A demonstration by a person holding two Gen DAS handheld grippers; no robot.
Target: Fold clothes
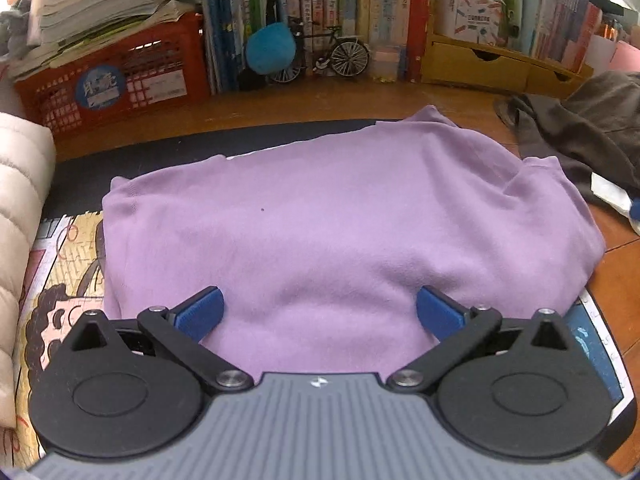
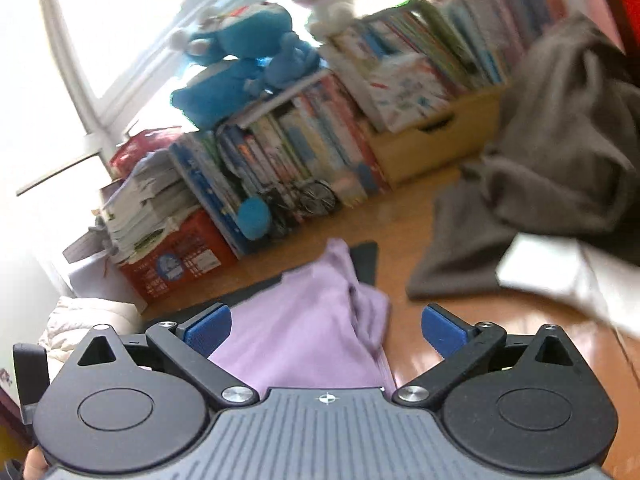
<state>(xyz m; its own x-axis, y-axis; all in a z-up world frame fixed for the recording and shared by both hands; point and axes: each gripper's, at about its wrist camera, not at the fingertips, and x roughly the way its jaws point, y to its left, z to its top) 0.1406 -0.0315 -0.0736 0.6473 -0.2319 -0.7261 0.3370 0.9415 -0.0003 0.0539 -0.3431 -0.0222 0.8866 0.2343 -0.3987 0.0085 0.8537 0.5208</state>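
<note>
The wooden table (image 1: 360,96) carries a dark mat (image 1: 88,168) with a cartoon print at its near left corner, and on the mat lies one folded purple garment (image 1: 320,232), soft and fleecy, a rounded rectangle reaching from the mat's middle to its right edge. At the table's right edge sits one crumpled grey-brown garment (image 1: 592,128), a loose heap of matte cloth; in the right wrist view a white piece (image 2: 560,272) lies against it. Along the back edge stand a row of books (image 1: 340,8), a red plastic crate (image 1: 116,80) with a grid wall, a yellow wooden drawer box (image 1: 480,64) and a small model bicycle (image 1: 328,60).

The left gripper (image 1: 320,312) hangs over the purple garment's near edge, its two blue pads spread wide, gripping nothing. The right gripper (image 2: 326,328) is likewise spread wide and empty, above the purple garment's right edge, where cloth meets bare wood; this view is blurred.
</note>
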